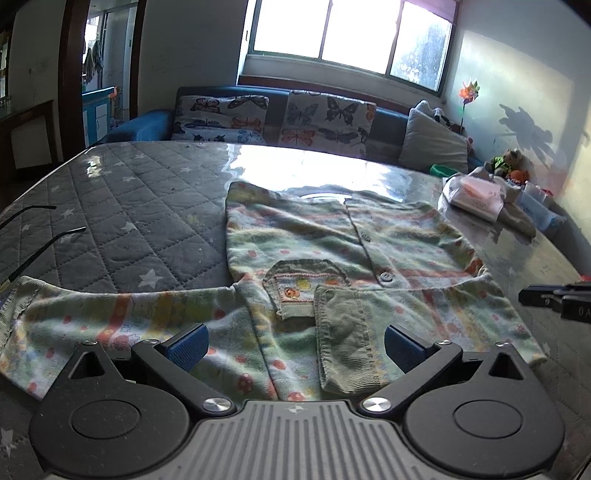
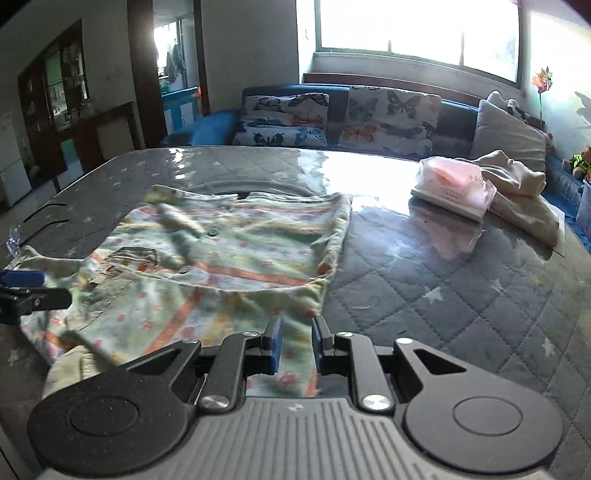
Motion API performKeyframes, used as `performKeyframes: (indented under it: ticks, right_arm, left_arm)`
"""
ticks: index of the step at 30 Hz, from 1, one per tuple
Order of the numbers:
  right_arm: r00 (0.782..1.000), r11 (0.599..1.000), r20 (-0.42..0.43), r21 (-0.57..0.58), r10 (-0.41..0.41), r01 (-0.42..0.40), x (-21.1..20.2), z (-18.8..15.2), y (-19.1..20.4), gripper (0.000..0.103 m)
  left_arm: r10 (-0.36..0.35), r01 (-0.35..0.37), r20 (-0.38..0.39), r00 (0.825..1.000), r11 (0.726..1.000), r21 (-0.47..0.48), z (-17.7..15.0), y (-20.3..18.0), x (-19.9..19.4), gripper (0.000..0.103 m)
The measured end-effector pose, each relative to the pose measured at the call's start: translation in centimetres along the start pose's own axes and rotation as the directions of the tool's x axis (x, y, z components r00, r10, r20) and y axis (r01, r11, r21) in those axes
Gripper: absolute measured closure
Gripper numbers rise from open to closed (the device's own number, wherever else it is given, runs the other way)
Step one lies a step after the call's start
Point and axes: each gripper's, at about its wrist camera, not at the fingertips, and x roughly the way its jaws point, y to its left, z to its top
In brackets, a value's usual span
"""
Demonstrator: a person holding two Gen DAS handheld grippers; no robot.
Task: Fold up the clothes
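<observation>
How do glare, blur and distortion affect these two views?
Left wrist: window blown out, glare on the table cover, garment sharp, fisheye bends the edges. Right wrist: the same glare, garment motion-blurred near the right gripper.

Partial white letters "DA" on the black right tongs point(image 1: 554, 297), packet point(image 2: 454, 186) print too small to read

Grey quilted table cover point(image 1: 147, 206) with white stars, under a glossy clear sheet that reflects the window at the far side. Lying on it:
- Pale green child's shirt point(image 1: 332, 243) with floral stripes, buttons and a chest pocket, spread flat near the middle.
- Pink-and-white plastic packet point(image 2: 454, 184), far right.
- Beige crumpled cloth point(image 2: 524, 192), touching the packet's right side.
- Thin black-armed spectacles point(image 1: 44, 236), left edge.
</observation>
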Motion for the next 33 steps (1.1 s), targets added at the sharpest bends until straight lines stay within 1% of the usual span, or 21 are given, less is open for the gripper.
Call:
performKeyframes:
  ticks: [1,4,6,9,15,17,20,21,22,25,27,28,29,30,32,33]
  right_arm:
    - [1.0,1.0,0.006,-0.02,-0.003,0.003,0.4,0.2,0.2,0.084]
    - [1.0,0.997,0.015,-0.074,-0.016,0.017,2.1,0.7,0.7,0.075]
    - [1.0,0.998,0.013,-0.067,-0.012,0.012,3.1,1.0,0.8,0.074]
    - [1.0,0.999,0.013,-0.052,-0.002,0.003,4.3,1.4,0.8,0.068]
    - [0.999,0.998,0.014,-0.057,-0.037,0.038,5.6,1.5,1.2,0.069]
    - [0.999,0.998,0.01,-0.024,-0.052,0.052,6.1,1.8,1.1,0.069]
    - [0.997,0.998,-0.016,-0.006,-0.071,0.07,6.9,2.0,0.8,0.072]
    - [0.997,0.997,-0.023,-0.005,-0.075,0.075,7.1,2.0,0.8,0.075]
    - [0.997,0.997,-0.025,-0.017,-0.08,0.079,7.2,1.9,0.8,0.083]
    - [0.995,0.995,-0.025,-0.048,-0.092,0.091,7.1,1.9,0.8,0.091]
    - [0.993,0.992,-0.02,-0.056,-0.113,0.112,6.9,2.0,0.6,0.093]
    - [0.991,0.989,-0.014,-0.056,-0.134,0.133,6.9,2.0,0.3,0.097]
    - [0.988,0.986,-0.007,-0.056,-0.157,0.156,6.8,1.9,0.0,0.097]
    - [0.987,0.986,-0.011,-0.052,-0.161,0.16,6.8,1.9,-0.3,0.097]
    - [0.99,0.99,-0.036,0.005,-0.138,0.138,6.8,1.7,-1.7,0.097]
    - [0.989,0.989,-0.025,-0.004,-0.149,0.149,6.5,1.6,-1.8,0.097]
  left_arm:
    - [0.008,-0.008,-0.003,1.0,1.0,-0.002,0.0,0.1,0.1,0.0]
    - [0.029,-0.029,-0.011,1.0,0.999,-0.012,-0.1,0.6,0.3,0.001]
    - [0.039,-0.039,-0.012,0.999,0.999,-0.018,0.0,0.9,0.3,0.001]
    - [0.049,-0.049,-0.017,0.999,0.999,-0.022,0.1,1.3,0.5,0.001]
    - [0.062,-0.063,-0.04,0.997,0.998,-0.029,-0.1,1.7,1.2,0.001]
    - [0.064,-0.065,-0.048,0.997,0.997,-0.032,-0.2,1.8,1.5,0.001]
    - [0.064,-0.066,-0.057,0.996,0.997,-0.032,-0.3,1.8,1.8,0.001]
    - [0.065,-0.067,-0.058,0.996,0.997,-0.029,-0.3,1.8,1.9,0.001]
    - [0.067,-0.069,-0.059,0.996,0.997,-0.025,-0.3,1.8,1.9,0.001]
    - [0.072,-0.073,-0.061,0.996,0.997,-0.015,-0.3,1.8,2.1,0.001]
    - [0.074,-0.075,-0.062,0.995,0.997,-0.008,-0.2,1.8,2.2,0.001]
    - [0.077,-0.077,-0.062,0.995,0.997,-0.002,-0.3,1.8,2.3,0.001]
    - [0.08,-0.08,-0.062,0.995,0.997,0.0,-0.3,1.8,2.3,0.001]
    - [0.083,-0.083,-0.061,0.995,0.997,0.002,-0.3,1.8,2.3,0.001]
    - [0.084,-0.084,-0.061,0.995,0.996,0.002,-0.3,1.8,2.3,0.001]
    - [0.085,-0.085,-0.062,0.994,0.996,0.001,-0.3,1.8,2.3,0.001]
